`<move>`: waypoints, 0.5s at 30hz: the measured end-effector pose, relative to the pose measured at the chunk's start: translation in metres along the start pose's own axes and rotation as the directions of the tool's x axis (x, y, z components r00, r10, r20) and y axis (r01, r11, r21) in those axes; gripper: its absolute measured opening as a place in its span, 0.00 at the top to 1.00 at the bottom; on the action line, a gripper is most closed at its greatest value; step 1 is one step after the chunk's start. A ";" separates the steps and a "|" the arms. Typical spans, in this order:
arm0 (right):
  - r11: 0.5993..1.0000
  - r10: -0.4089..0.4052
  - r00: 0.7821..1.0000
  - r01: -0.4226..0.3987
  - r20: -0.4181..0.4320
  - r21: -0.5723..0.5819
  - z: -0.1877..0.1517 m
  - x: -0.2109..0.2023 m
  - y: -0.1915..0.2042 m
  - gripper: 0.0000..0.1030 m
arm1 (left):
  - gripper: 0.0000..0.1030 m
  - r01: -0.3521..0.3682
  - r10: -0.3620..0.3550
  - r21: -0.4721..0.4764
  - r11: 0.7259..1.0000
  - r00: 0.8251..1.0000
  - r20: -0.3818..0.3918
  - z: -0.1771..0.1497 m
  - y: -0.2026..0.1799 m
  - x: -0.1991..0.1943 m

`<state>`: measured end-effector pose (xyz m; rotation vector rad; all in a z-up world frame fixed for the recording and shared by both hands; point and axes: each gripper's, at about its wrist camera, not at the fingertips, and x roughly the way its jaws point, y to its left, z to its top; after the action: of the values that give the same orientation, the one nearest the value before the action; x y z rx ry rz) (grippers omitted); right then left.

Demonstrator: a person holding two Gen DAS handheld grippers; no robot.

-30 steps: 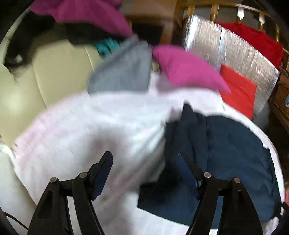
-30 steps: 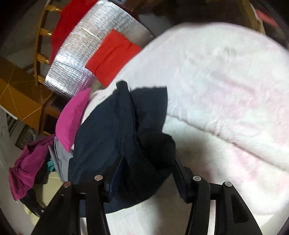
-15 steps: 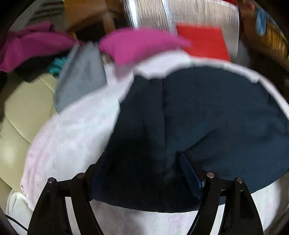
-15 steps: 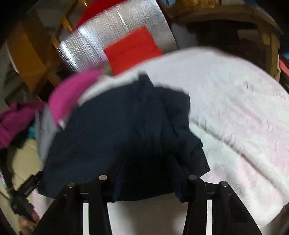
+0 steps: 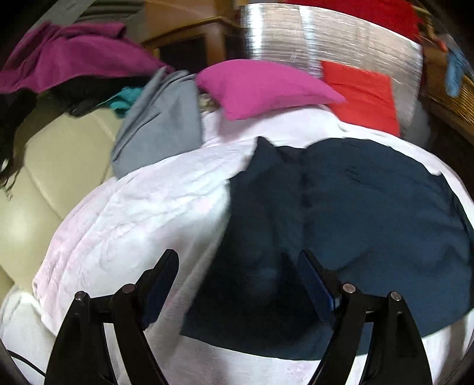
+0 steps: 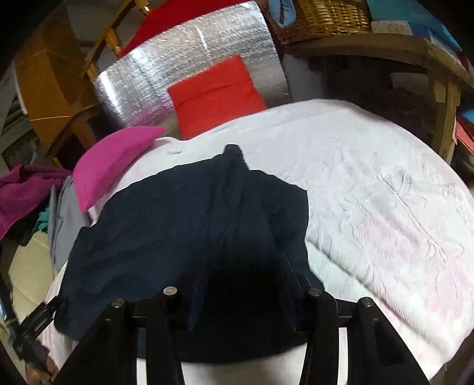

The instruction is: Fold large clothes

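Note:
A dark navy garment [image 5: 355,225] lies spread on the white-pink blanket [image 5: 133,213], with a ridge of bunched cloth down its middle. My left gripper [image 5: 237,266] is open just above the garment's near left edge, holding nothing. In the right wrist view the navy garment [image 6: 166,231] fills the centre. My right gripper [image 6: 243,266] is open over its near edge, with dark cloth lying between the jaws. The blanket [image 6: 385,207] stretches to the right.
A folded magenta piece [image 5: 260,86] and a grey garment [image 5: 160,127] lie at the blanket's far edge. A folded red piece [image 5: 361,94] rests on a silver foil sheet [image 5: 326,38]. A purple pile [image 5: 65,56] tops the cream sofa [image 5: 44,177]. A wooden shelf with wicker basket [image 6: 331,14] stands behind.
Both grippers have drawn back and the views have swung. The navy garment, bunched a second ago, now lies spread flatter on the blanket. Both grippers stayed open.

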<state>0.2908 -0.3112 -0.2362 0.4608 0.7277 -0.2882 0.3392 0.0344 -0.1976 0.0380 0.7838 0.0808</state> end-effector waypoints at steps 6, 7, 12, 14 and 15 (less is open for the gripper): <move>0.998 0.013 0.990 -0.003 -0.139 0.068 -0.003 0.047 -0.019 0.47 | 0.18 -0.043 0.041 -0.008 0.999 0.990 -0.135 -0.004 0.005 0.035; 0.998 0.011 0.990 -0.001 -0.139 0.069 -0.003 0.045 -0.018 0.47 | 0.17 -0.052 0.053 0.006 0.999 0.991 -0.126 -0.003 0.003 0.034; 1.000 0.005 0.994 -0.003 -0.109 0.027 -0.004 0.024 -0.011 0.47 | 0.17 -0.084 0.089 0.057 0.995 0.992 -0.093 -0.003 -0.005 0.030; 1.000 0.009 0.998 -0.009 -0.060 -0.005 -0.010 0.006 -0.006 0.45 | 0.17 -0.088 0.093 0.065 0.994 0.992 -0.084 -0.005 -0.007 0.025; 1.000 0.010 0.999 -0.011 -0.042 -0.025 -0.013 -0.001 -0.003 0.45 | 0.17 -0.089 0.094 0.070 0.994 0.992 -0.080 -0.005 -0.007 0.026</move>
<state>0.2811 -0.3066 -0.2449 0.4476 0.7683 -0.2602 0.3545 0.0293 -0.2206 0.1347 0.8684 0.1439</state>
